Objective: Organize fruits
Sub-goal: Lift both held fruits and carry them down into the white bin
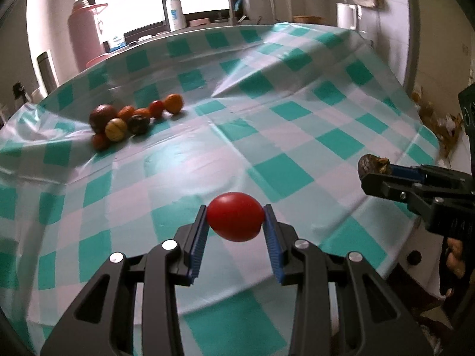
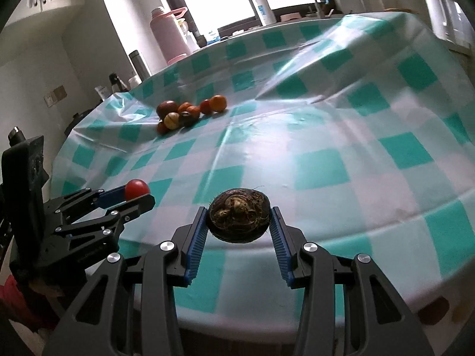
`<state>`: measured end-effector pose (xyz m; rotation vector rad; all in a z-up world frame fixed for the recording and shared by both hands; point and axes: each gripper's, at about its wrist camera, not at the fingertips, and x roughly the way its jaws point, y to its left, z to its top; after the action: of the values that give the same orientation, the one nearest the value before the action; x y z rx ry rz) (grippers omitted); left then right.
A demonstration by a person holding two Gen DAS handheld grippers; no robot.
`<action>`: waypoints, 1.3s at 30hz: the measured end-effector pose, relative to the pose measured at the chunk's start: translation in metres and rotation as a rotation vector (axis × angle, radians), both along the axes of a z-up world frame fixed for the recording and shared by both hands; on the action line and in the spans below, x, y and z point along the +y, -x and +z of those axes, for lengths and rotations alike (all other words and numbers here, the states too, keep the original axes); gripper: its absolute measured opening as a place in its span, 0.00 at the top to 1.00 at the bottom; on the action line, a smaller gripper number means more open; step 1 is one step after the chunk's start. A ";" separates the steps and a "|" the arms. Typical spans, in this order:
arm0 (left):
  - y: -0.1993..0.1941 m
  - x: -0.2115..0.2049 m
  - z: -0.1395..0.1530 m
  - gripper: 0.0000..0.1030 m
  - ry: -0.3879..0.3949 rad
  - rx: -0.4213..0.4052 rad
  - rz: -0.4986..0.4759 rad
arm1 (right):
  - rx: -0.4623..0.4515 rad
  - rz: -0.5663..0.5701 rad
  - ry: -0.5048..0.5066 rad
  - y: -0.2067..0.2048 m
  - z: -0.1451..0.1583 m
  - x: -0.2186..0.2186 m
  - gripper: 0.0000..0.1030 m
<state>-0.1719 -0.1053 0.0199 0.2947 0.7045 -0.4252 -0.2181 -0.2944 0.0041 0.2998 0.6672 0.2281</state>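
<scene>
My left gripper [image 1: 235, 222] is clamped across a red tomato [image 1: 235, 220], smooth and soft (easy to bruise), so I squeeze lightly at its widest part. My right gripper [image 2: 238, 222] pinches a rough brown bulb [image 2: 238, 219], firmer. The fruit pile [image 1: 133, 120] lies at ten o'clock.

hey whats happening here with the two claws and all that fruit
A person holds a claw in each hand over a table with a green checked cloth. The left claw is shut on a red tomato, and the right claw is shut on a dark, hairy brown bulb. Both are held above the cloth. A small pile of fruit sits farther back.
</scene>
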 end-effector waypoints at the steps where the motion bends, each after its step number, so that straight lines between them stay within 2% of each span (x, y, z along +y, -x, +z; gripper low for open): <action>1: 0.003 -0.005 -0.001 0.64 -0.010 -0.002 -0.014 | -0.003 -0.009 -0.007 0.003 -0.001 -0.005 0.59; 7: 0.018 -0.034 -0.006 0.64 -0.061 -0.008 -0.085 | -0.045 -0.061 -0.048 0.028 -0.006 -0.035 0.59; 14: 0.037 -0.072 -0.008 0.64 -0.120 -0.029 -0.192 | -0.078 -0.142 -0.045 0.055 -0.006 -0.071 0.59; 29: 0.100 -0.168 -0.021 0.64 -0.207 -0.095 -0.480 | -0.025 -0.440 -0.117 0.123 -0.050 -0.168 0.59; 32: 0.116 -0.185 -0.028 0.64 -0.227 -0.104 -0.549 | 0.031 -0.520 -0.097 0.129 -0.064 -0.180 0.59; 36: 0.139 -0.206 -0.042 0.64 -0.269 -0.130 -0.670 | 0.171 -0.618 -0.033 0.123 -0.091 -0.198 0.59; 39: 0.146 -0.221 -0.060 0.64 -0.293 -0.091 -0.746 | 0.280 -0.647 -0.038 0.115 -0.114 -0.208 0.59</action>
<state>-0.3182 -0.3267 -0.0398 0.8581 0.5481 -1.0112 -0.3334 -0.5019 -0.1096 0.5733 0.8064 -0.4272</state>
